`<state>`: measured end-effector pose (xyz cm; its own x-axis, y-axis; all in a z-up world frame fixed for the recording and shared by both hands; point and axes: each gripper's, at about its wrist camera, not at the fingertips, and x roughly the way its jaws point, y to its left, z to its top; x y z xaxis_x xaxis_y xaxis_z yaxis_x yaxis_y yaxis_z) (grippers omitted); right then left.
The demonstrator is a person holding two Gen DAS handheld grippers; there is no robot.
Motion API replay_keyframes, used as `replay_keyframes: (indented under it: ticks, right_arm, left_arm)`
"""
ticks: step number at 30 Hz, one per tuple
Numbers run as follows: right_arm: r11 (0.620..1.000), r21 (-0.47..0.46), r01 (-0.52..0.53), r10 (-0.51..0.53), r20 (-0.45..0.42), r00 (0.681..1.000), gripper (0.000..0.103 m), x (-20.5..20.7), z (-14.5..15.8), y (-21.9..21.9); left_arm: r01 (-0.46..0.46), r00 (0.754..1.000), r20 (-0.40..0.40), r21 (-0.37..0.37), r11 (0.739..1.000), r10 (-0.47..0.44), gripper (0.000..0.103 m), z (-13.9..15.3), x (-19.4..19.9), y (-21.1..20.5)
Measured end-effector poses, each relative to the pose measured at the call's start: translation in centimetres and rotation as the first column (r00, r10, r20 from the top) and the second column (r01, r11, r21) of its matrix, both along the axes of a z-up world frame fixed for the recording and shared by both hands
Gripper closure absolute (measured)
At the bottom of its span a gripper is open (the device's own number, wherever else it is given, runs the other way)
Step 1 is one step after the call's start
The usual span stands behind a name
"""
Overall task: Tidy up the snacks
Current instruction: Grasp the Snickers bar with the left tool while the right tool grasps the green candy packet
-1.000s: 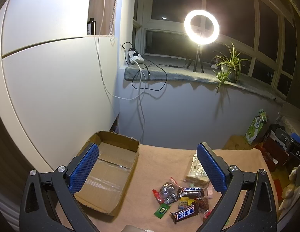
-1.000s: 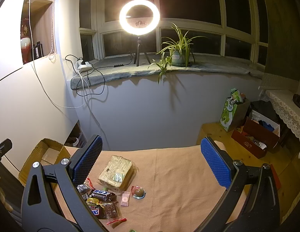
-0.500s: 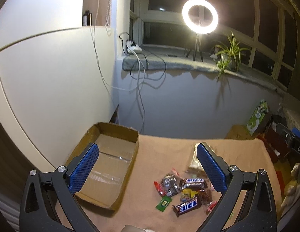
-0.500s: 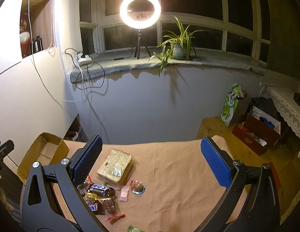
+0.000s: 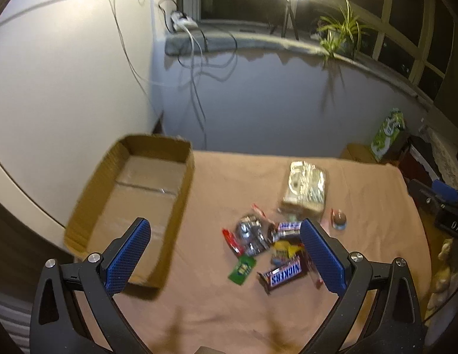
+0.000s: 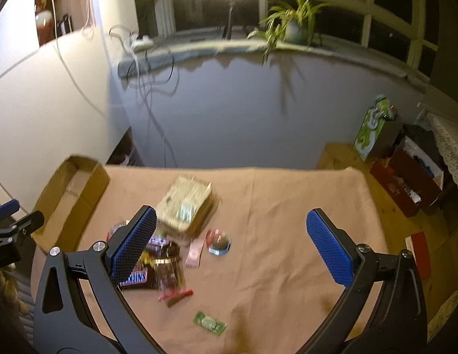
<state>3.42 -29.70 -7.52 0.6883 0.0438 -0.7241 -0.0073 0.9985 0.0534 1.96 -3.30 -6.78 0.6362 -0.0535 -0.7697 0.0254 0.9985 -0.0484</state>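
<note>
A: Left tool [image 5: 224, 247] hangs above the bench [image 5: 235, 177], blue pads spread wide, nothing between them.

B: And the right tool [image 6: 230, 242]?

A: Same story: wide apart, empty, well above the cloth.

B: Where are the snacks?

A: Take the box [image 5: 134, 203] as the mark. It sits at the bench's left edge, open top, cardboard, and its floor looks bare. The pile [image 5: 273, 247] lies to the right of the box, well apart from it, near the middle of the bench.

B: What's in the pile?

A: A Snickers [image 5: 283, 273] on the near side. A silver packet [image 5: 249, 233] on the side closest to the box, with a red stick [image 5: 232, 240] just beside it. A green sachet [image 5: 242, 270] lies loose, near the Snickers.

B: And the big one?

A: A foil pack [image 5: 304, 188], farther from the camera than the pile and farther right of the box. A small round sweet [image 5: 338, 219] sits just right of it.

B: From the right view?

A: The box [image 6: 72, 200] is at far left, the foil pack [image 6: 186, 203] mid-bench, a pink wrapper [image 6: 195, 252] beside the round sweet [image 6: 218, 243]. Blur hides the smaller labels.
</note>
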Motion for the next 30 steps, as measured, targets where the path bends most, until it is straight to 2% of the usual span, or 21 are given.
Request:
replay_keyframes:
  ticks: [6, 14, 20, 27, 30]
  right_arm:
    - [0.999, -0.014, -0.051, 0.048, -0.116, 0.992, 0.000, -0.2, -3.7, 0.7]
    - [0.995, -0.015, -0.097, 0.090, -0.237, 0.967, 0.000, -0.8, -8.4, 1.4]
    - [0.994, -0.016, -0.104, 0.095, -0.279, 0.956, 0.000, -0.9, -10.4, 1.1]
    - [0.994, -0.001, -0.111, 0.105, -0.320, 0.942, 0.005, -1.1, -12.1, 0.8]
    - [0.993, 0.015, -0.117, 0.115, -0.338, 0.934, 0.012, -1.7, -12.7, 0.9]
  left_arm:
    - [0.037, 0.995, -0.088, 0.002, 0.999, -0.037, 0.007, -2.8, 0.1, -0.9]
    - [0.109, 0.977, -0.184, -0.002, 0.994, -0.108, 0.013, -6.8, 0.2, -2.7]
    - [0.156, 0.961, -0.231, -0.010, 0.988, -0.154, 0.022, -9.0, 0.3, -3.8]
    - [0.194, 0.944, -0.269, -0.023, 0.981, -0.193, 0.037, -10.6, -0.2, -4.1]
    - [0.209, 0.937, -0.279, -0.029, 0.977, -0.209, 0.042, -11.1, -0.4, -4.2]
